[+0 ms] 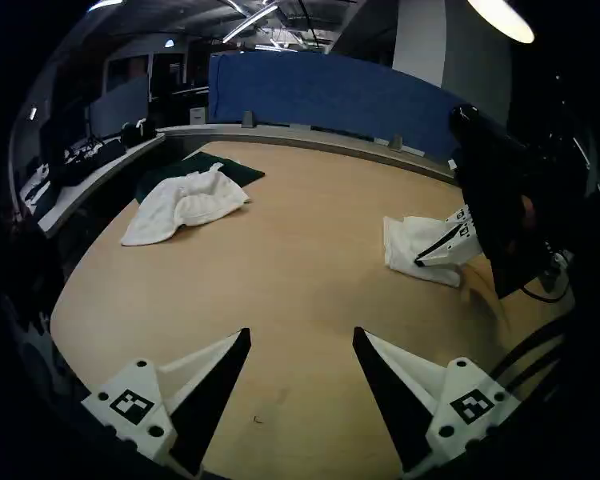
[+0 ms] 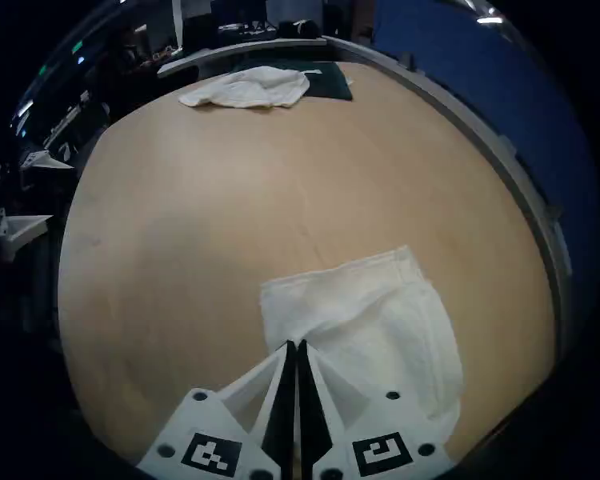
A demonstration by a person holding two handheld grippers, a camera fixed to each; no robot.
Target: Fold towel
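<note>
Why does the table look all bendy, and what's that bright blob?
Left gripper view: the fisheye lens bends the table, and the blob is a ceiling lamp glaring at top right. Right gripper view: same bending, dimmer edges, the near towel sharp.

Your white towel (image 2: pixel 364 312) lies on the light wooden tabletop (image 2: pixel 180 240), doubled over into a rough rectangle, its surface softly creased and one long side rounded and bunched. From the left gripper view, the white towel (image 1: pixel 412 248) sits low and rumpled near the table's right side.
</note>
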